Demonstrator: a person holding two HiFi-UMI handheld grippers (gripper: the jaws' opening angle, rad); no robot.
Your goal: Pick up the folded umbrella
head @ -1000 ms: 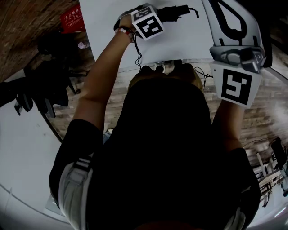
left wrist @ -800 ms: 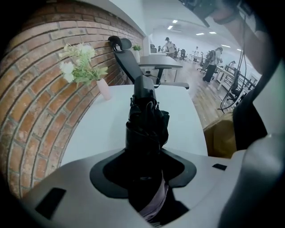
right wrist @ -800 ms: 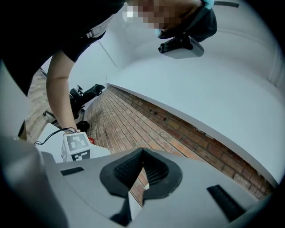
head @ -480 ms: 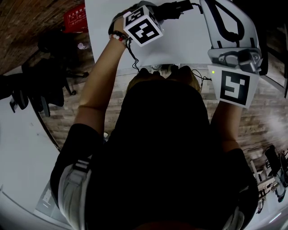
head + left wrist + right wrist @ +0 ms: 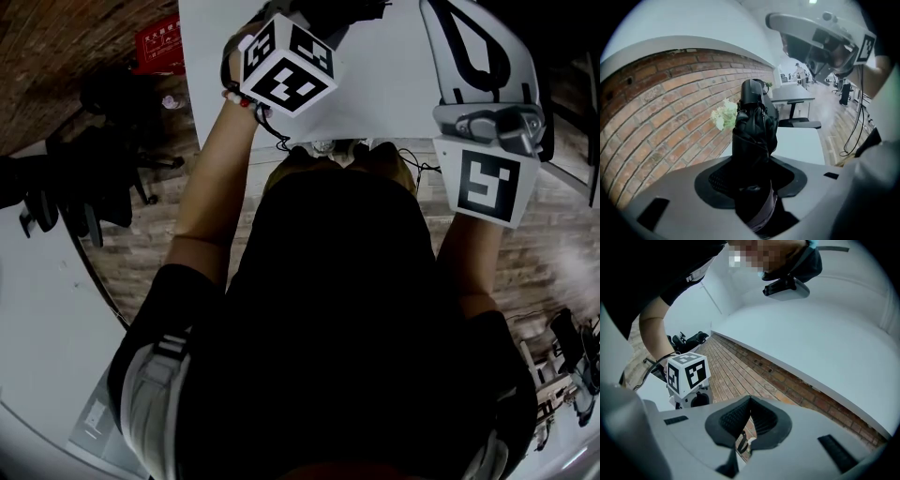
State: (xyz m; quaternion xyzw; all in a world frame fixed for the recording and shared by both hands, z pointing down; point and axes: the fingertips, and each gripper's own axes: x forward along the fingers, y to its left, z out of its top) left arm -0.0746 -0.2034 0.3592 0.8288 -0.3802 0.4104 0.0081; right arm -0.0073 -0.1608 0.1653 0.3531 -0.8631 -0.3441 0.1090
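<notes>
Folded umbrella (image 5: 752, 126) clamped in left hand-held gripper (image 5: 752, 185), long axis running out along its jaws, apparently lifted clear of tabletop (image 5: 394, 84), toward its left edge. Right hand-held gripper (image 5: 749, 420) pinched together, empty (the farther one).

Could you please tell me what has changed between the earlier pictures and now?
The left claw, still clamped on the folded umbrella, rose toward the head camera and tilted. Its marker cube now looks larger above the white table, and the umbrella came up with it. The right claw stayed where it was, shut and empty.
</notes>
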